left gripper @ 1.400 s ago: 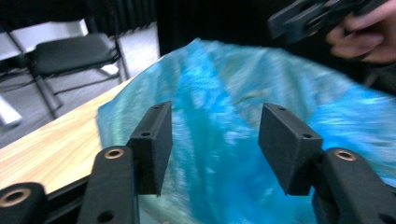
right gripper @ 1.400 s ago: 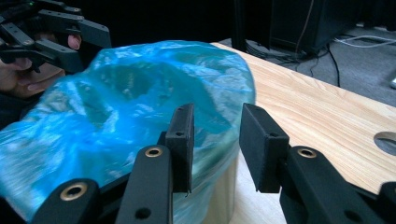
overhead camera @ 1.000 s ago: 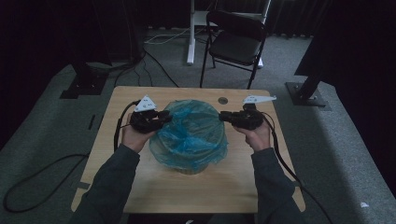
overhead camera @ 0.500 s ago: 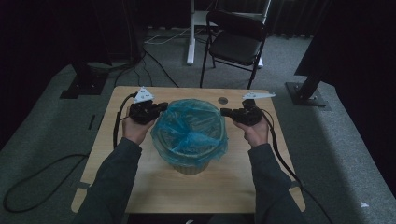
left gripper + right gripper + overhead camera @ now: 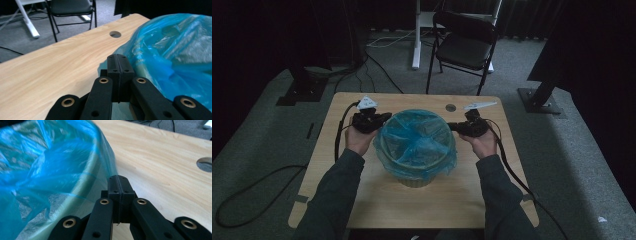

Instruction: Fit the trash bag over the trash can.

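Observation:
A blue plastic bag [image 5: 417, 142] lines a round pale bin [image 5: 414, 181] at the middle of the wooden table [image 5: 412, 210], its film folded down over the rim. My left gripper [image 5: 384, 118] sits at the bag's left edge. In the left gripper view its jaws [image 5: 120, 63] are pressed together with blue film [image 5: 175, 50] at their tips. My right gripper [image 5: 451, 126] is at the bag's right edge. In the right gripper view it [image 5: 119, 185] is shut on a thin fold of the bag [image 5: 45, 165] that runs down from the rim.
A cable hole [image 5: 450, 107] lies in the table behind the bin. A black folding chair [image 5: 464, 47] and a white desk leg [image 5: 416, 35] stand beyond the far edge. Cables [image 5: 252, 190] trail over the grey carpet on the left, and a stand base [image 5: 542, 100] sits at the right.
The bag, spread wide and loose before, is now drawn down around the bin's rim. Both grippers have moved slightly toward the far side of the bin.

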Available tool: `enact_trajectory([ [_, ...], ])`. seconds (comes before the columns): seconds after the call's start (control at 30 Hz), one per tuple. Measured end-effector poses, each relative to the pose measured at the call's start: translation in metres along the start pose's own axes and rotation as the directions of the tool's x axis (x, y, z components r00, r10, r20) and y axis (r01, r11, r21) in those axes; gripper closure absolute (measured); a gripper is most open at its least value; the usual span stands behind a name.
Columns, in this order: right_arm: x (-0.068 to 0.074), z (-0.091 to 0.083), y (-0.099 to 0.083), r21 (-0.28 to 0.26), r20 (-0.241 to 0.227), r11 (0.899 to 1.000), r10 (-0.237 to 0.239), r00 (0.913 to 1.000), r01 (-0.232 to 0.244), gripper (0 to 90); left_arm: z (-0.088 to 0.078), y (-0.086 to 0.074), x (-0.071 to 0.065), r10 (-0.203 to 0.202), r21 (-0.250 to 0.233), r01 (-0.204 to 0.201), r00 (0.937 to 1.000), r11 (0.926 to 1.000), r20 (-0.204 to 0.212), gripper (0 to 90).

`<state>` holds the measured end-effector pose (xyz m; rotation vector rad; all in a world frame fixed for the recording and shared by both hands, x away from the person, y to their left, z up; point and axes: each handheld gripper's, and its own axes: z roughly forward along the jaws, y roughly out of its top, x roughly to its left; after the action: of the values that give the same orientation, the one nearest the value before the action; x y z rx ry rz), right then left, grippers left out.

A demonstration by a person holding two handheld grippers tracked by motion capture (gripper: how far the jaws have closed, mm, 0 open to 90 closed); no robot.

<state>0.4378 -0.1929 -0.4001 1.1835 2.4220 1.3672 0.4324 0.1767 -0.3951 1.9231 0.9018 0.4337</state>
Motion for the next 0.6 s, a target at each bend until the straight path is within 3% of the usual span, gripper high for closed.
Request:
enact_trajectory([
  [0.13,0.0,-0.002,-0.005,0.005,-0.011,0.999,0.032,0.9994,-0.032,90.0,-0.004,-0.004,-0.005,0.007,0.004,-0.007,0.9998,1.0,0.02,89.7],
  [0.23,0.001,-0.002,-0.006,0.017,-0.012,1.0,0.022,0.9997,-0.022,90.0,-0.005,-0.008,-0.01,0.023,0.022,-0.024,0.9985,0.9995,0.049,89.7],
  [0.3,0.001,-0.002,-0.006,0.012,-0.016,1.0,0.018,0.9997,-0.018,90.0,-0.007,-0.01,-0.011,0.039,0.028,-0.04,0.9984,0.9988,0.042,89.7],
  [0.37,0.001,-0.003,-0.005,0.002,-0.02,1.0,0.01,0.9998,-0.01,89.6,-0.009,-0.008,-0.009,0.034,0.018,-0.034,0.9994,0.9992,0.007,88.5],
  [0.4,0.001,-0.003,-0.005,0.002,-0.02,1.0,0.01,0.9998,-0.01,89.6,-0.009,-0.008,-0.009,0.034,0.018,-0.034,0.9994,0.9992,0.007,84.2],
  [0.47,0.003,-0.006,-0.005,-0.028,-0.014,1.0,-0.006,0.9999,0.006,78.7,-0.016,-0.001,-0.004,0.014,-0.012,-0.014,0.9998,0.9998,-0.016,79.0],
  [0.6,0.003,-0.014,-0.005,-0.068,-0.001,0.998,-0.013,0.9999,0.013,69.4,-0.028,0.009,-0.003,0.021,-0.051,-0.022,0.9996,0.9985,-0.021,71.0],
])
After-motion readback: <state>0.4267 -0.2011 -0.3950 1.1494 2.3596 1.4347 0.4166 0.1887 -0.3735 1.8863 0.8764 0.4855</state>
